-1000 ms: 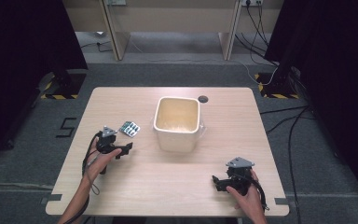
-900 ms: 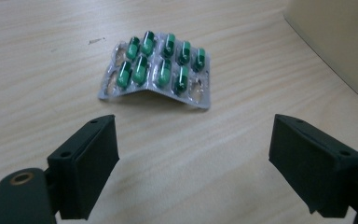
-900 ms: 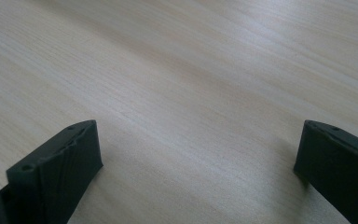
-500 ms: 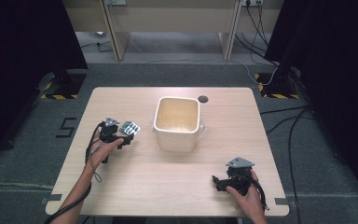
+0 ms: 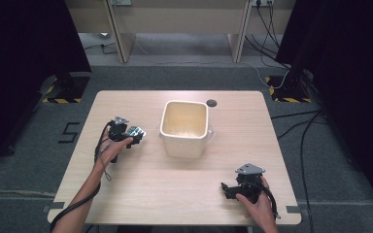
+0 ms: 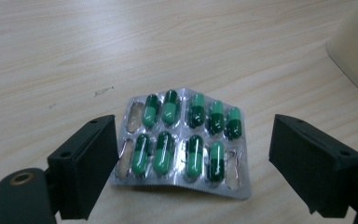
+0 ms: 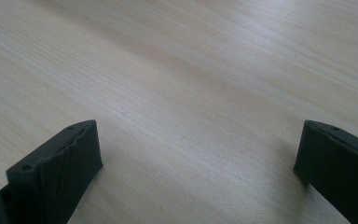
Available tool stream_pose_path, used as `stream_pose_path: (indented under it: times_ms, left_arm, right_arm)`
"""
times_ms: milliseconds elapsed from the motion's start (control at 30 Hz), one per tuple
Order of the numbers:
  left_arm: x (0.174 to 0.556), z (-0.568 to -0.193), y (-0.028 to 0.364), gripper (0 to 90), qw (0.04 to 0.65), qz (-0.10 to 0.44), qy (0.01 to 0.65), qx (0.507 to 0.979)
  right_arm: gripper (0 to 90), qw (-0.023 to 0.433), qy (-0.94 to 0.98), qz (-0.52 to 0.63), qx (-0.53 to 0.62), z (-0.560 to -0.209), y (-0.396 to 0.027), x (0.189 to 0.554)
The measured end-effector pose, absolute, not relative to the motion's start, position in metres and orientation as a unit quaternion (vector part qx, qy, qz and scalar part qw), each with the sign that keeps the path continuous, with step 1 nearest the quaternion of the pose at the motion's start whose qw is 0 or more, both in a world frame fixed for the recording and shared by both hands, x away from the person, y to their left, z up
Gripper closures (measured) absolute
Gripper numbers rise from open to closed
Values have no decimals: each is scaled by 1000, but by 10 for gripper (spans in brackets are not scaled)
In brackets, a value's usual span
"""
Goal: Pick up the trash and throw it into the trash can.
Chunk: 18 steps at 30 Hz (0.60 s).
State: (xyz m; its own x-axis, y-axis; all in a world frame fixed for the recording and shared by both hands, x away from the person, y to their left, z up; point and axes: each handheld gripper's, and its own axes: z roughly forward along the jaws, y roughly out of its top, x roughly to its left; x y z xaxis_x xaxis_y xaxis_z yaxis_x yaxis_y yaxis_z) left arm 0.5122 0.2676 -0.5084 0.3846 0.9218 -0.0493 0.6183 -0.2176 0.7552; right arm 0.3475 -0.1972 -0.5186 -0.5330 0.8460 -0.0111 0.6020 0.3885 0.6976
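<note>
Left gripper view: left claw (image 6: 193, 163) is standing apart around the flat blister pack (image 6: 184, 140); closing, it risks skidding it. Right claw (image 7: 196, 172) is idling apart.

A pale wooden desk (image 5: 184, 194) stands on grey carpeted floor (image 5: 184, 77), black curtains (image 5: 24, 43) at both sides, beige wooden furniture (image 5: 179, 19) behind.

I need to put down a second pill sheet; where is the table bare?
Bare wood spans the near middle, between the left claw and right claw, below the cream bin. The far right edge beside the bin is free too. It is crowded at the blister pack, by the left claw.
</note>
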Motion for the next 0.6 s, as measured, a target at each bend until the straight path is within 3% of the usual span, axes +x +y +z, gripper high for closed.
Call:
stream_pose_path:
  times_ms: [600]
  left_arm:
    - [527, -516, 262, 144, 316, 200, 512, 773]
  right_arm:
    - [4, 187, 812, 328, 445, -519, -197, 348]
